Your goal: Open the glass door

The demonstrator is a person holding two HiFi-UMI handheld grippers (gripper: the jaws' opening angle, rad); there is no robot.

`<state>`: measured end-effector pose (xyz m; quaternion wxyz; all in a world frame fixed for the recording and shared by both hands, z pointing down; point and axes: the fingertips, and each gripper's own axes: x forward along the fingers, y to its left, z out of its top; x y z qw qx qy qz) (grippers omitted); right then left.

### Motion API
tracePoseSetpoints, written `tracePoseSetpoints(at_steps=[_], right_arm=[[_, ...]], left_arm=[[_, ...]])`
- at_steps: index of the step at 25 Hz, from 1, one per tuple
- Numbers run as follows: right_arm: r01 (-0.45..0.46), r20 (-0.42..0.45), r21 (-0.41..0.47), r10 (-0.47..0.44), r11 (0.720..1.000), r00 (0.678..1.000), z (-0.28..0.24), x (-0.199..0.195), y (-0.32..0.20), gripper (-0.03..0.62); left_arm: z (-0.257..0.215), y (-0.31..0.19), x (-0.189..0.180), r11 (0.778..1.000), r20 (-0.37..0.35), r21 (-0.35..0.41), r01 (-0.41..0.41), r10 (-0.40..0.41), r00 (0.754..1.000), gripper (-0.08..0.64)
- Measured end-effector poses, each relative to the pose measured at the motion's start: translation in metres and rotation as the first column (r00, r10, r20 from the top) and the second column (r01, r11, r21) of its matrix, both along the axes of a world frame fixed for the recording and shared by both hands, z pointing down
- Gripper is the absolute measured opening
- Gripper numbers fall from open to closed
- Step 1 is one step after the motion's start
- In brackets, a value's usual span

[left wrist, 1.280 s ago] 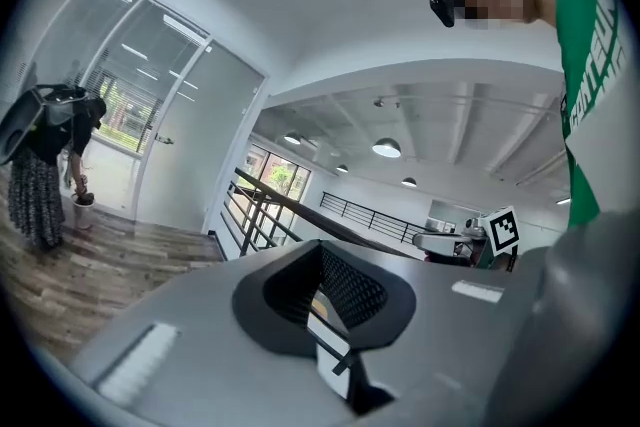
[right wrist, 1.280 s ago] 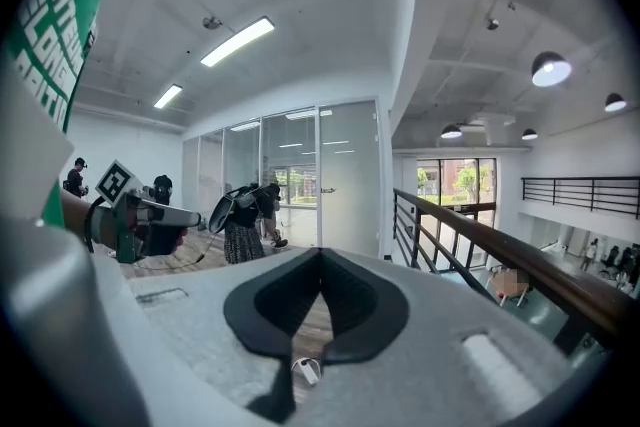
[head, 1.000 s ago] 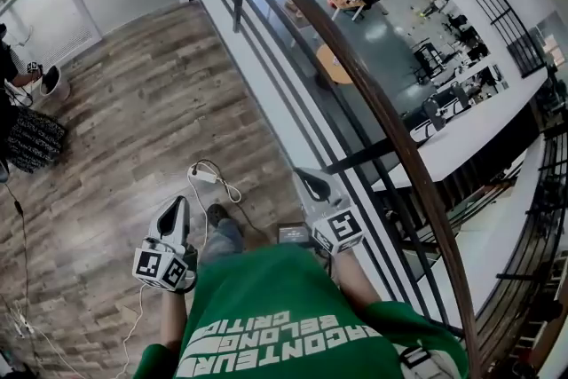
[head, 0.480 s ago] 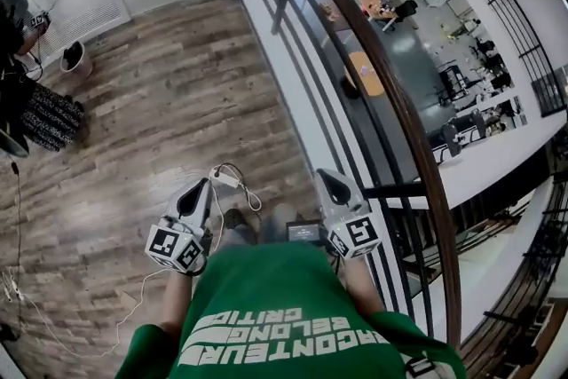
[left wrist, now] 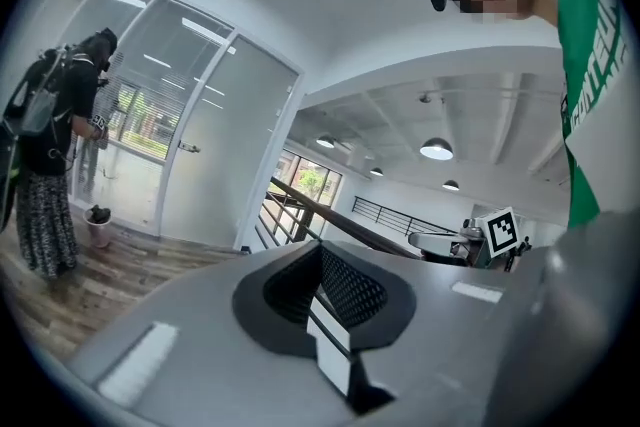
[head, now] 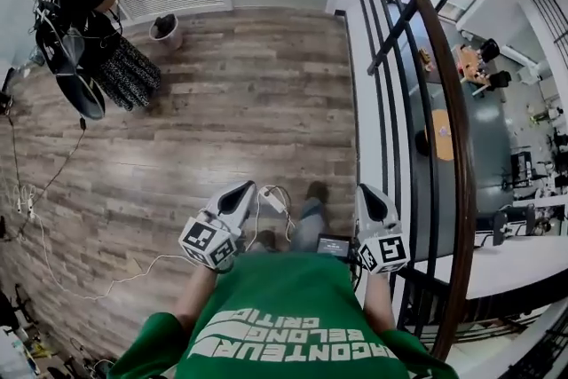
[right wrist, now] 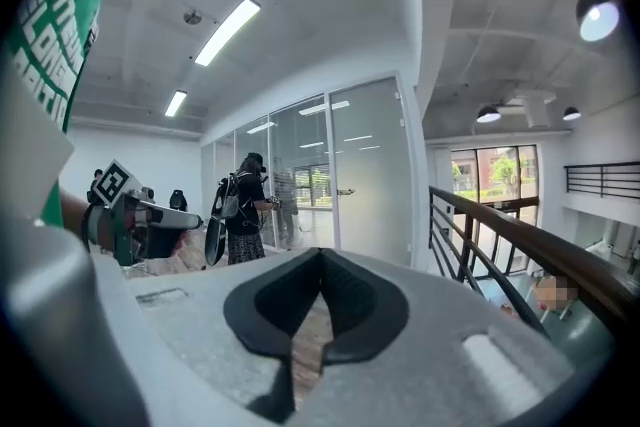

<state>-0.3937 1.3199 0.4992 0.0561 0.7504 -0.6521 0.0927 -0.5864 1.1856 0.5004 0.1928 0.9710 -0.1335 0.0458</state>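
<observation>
Person in green top is standing on the wood floor (head: 222, 102) beside the railing (head: 446, 129), holding both tools out at waist level. Left gripper (head: 240, 191) is showing its fingers closed together with nothing between them. Right gripper (head: 366, 193) is likewise carrying its fingers pressed together and empty.

Glass door (right wrist: 372, 177) is sitting well ahead across the floor, set in the glazed wall. Its small handle (right wrist: 347, 192) is sticking out near the panel's left edge in the right gripper view. Both grippers are hanging well apart from it. A second person (head: 84, 22) with a backpack is standing by the glazing.

Step, as judged: walking up, not yet reaching. Doing it well is going to call for:
- coming in square on the handle side
- spreading one gripper's fingers before arrival
- bringing them around the handle, not against the pane
- leaving swing room for the door
- minding the loose cable (head: 275, 201) underfoot

Containers: one small pale pot (head: 164, 27) is resting on the floor near the glazing, just beside the second person. Something dark is sitting in it, too small to identify
</observation>
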Motion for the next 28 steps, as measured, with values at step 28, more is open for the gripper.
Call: tracePoseSetpoints(at_steps=[28], right_arm=[[0.329, -0.001, 0.033, -0.329, 0.944, 0.944, -0.022, 0.217, -0.232, -0.006]], left_arm=[[-0.036, -0.157, 0.192, 0.96, 0.016, 0.036, 0.279, -0.28, 0.96, 0.017]])
